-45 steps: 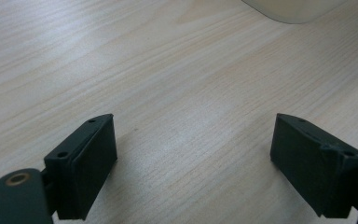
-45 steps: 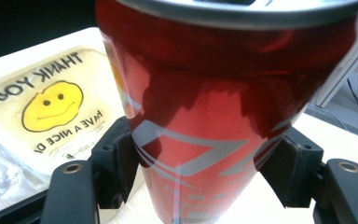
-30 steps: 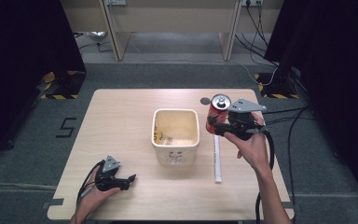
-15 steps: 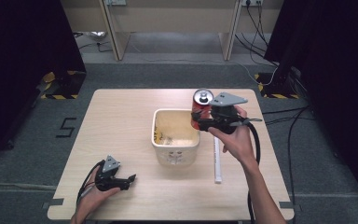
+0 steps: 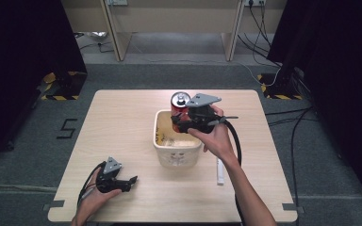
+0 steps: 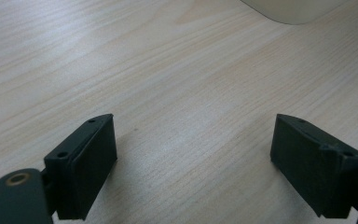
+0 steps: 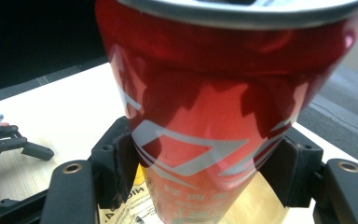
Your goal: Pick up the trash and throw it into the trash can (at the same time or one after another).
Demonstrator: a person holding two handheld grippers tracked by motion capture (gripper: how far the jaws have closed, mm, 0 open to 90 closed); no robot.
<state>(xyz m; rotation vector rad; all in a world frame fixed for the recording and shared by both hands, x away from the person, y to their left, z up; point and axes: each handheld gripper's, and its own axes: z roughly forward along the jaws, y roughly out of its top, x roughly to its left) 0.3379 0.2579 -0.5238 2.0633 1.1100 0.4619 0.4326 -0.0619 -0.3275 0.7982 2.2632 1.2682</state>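
gripping one red can (image 5: pixel 180 101) over one tub (image 5: pixel 177 151), right gripper (image 5: pixel 185 120); left gripper (image 5: pixel 127 181) wide

can (image 5: pixel 179 102) in right gripper (image 5: pixel 183 123) above bin (image 5: pixel 177 153) mid-table; stick (image 5: pixel 220 170) right of bin; left gripper (image 5: pixel 128 181) near front-left edge

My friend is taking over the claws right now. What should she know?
Right claw: shut on the red can, holding it in the air over the back rim of the cream bin.
Left claw: open, holding nothing, resting low at the front left of the table.
Done: can picked up and carried to the bin.
Left: lower the can into the bin and let go. A white stick-like thing lies on the table right of the bin, probably next.
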